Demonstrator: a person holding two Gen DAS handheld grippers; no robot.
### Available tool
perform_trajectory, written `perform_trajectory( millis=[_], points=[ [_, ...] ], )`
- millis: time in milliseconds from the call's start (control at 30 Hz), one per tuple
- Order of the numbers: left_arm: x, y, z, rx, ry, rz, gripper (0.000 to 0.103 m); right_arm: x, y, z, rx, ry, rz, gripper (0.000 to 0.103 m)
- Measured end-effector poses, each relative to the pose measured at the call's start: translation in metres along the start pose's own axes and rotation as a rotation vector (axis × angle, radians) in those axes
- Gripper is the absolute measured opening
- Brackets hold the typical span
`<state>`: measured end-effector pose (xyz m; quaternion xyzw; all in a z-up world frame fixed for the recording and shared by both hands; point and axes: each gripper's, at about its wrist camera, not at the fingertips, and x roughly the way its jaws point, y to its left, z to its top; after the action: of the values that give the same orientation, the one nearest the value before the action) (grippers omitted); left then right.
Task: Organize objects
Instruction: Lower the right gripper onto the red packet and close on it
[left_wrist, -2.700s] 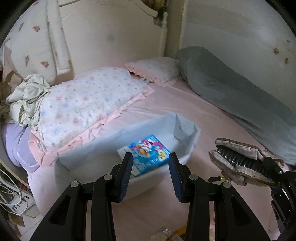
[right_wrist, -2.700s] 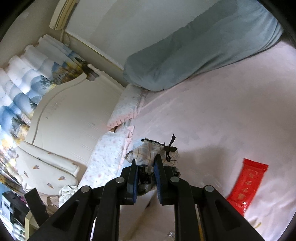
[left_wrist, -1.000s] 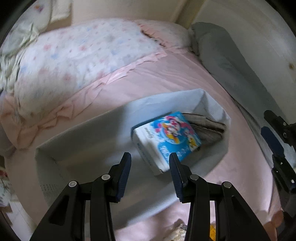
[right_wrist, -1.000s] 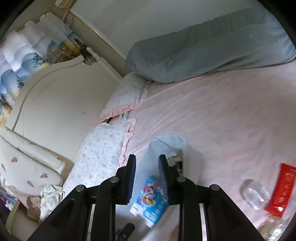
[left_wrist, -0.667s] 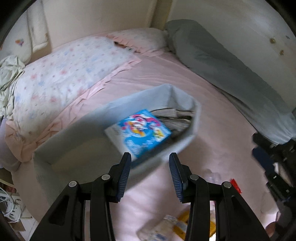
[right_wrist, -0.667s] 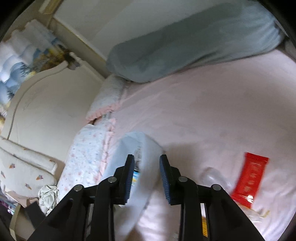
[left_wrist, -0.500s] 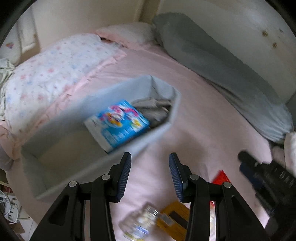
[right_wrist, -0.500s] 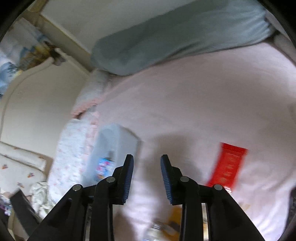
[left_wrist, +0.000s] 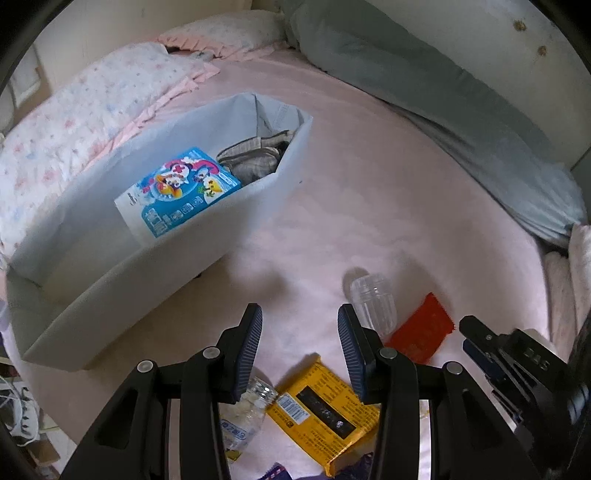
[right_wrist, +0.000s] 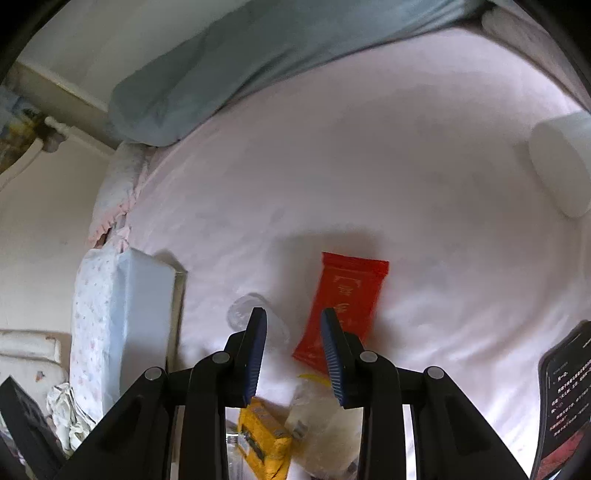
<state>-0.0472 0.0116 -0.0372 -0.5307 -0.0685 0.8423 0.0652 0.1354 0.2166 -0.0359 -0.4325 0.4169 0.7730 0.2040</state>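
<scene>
While both tilt down over bed, left claw (left_wrist: 299, 347) released; right claw (right_wrist: 291, 354) released, empty.

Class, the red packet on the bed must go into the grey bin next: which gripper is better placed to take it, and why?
Probably the right gripper: open and empty, its fingers frame the red packet's near end. The left gripper points between bin and packet, which lies off to its side.

Pink bedsheet (left_wrist: 332, 177), floral pillows (left_wrist: 85, 110) (pink-frilled), grey bolster (left_wrist: 424, 92)
</scene>
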Motion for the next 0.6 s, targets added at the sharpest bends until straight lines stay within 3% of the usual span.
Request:
perform_trajectory(
  millis=[167,233,300,400,433,467,533,600],
  points=[
    [-0.006,-0.004,-0.002,0.008,-0.029,0.025,0.042,0.044,-0.011,0.005,-0.025,0.092,-0.210,0.032],
    [-0.007,-0.004,-0.003,0.011,-0.033,0.033,0.042,0.056,-0.016,0.005,-0.021,0.115,-0.212,0.034],
    [-0.010,-0.006,-0.005,0.014,-0.040,0.041,0.042,0.067,-0.018,0.006,-0.008,0.128,-0.203,0.041],
    [-0.007,-0.008,-0.006,0.009,-0.038,0.046,0.042,0.078,-0.018,0.008,0.030,0.114,-0.181,0.065],
    [-0.004,-0.007,-0.005,-0.002,-0.036,0.046,0.042,0.079,-0.015,0.008,0.058,0.093,-0.166,0.080],
    [-0.001,-0.007,-0.005,-0.018,-0.031,0.038,0.042,0.080,-0.011,0.006,0.088,0.072,-0.164,0.087],
    [0.003,-0.006,-0.006,-0.036,-0.009,0.015,0.042,0.084,-0.001,0.001,0.066,0.043,-0.235,0.088],
    [0.007,-0.005,-0.004,-0.047,0.004,0.019,0.042,0.099,0.023,-0.006,-0.144,0.084,-0.363,0.089]
  ],
)
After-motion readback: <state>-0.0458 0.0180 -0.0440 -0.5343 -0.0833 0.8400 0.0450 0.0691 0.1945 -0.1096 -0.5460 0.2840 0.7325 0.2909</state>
